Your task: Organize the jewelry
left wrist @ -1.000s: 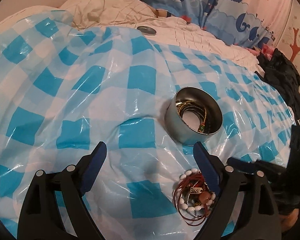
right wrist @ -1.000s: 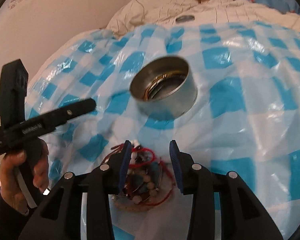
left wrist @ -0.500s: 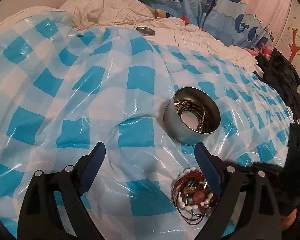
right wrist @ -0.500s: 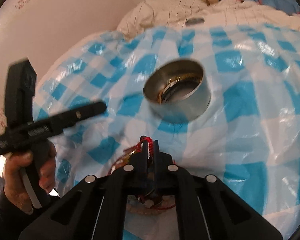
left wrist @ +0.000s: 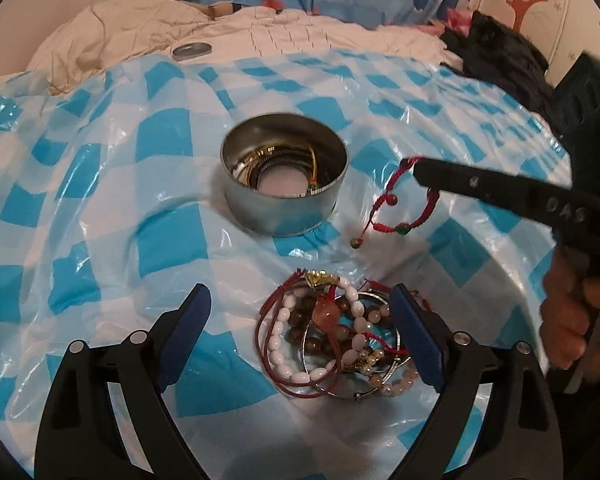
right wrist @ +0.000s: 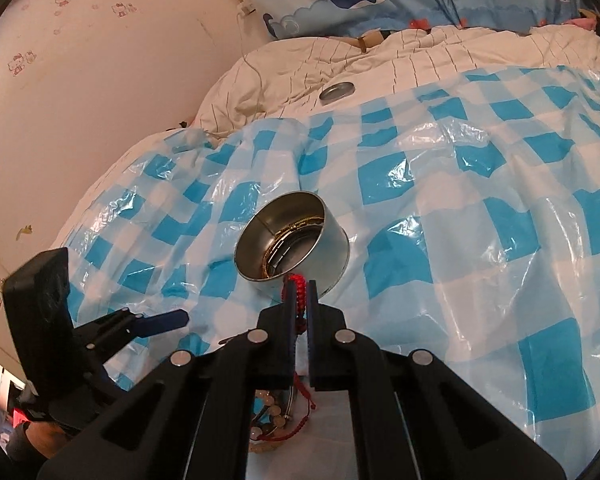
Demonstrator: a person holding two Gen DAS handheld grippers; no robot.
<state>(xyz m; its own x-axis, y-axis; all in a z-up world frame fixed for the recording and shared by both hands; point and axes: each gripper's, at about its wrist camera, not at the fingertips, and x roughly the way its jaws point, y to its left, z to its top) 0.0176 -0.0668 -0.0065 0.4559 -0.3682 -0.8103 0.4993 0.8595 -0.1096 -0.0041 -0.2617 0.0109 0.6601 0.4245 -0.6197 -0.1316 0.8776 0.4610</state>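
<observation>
Your right gripper pinches a red cord bracelet just short of the metal tin ahead, while your left gripper, spread wide, brackets the jewelry pile.

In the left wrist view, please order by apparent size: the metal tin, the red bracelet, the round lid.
1. metal tin, largest.
2. red bracelet, hanging from the right gripper.
3. round lid, smallest, though it lies farthest away, so its true size is unsure.
</observation>
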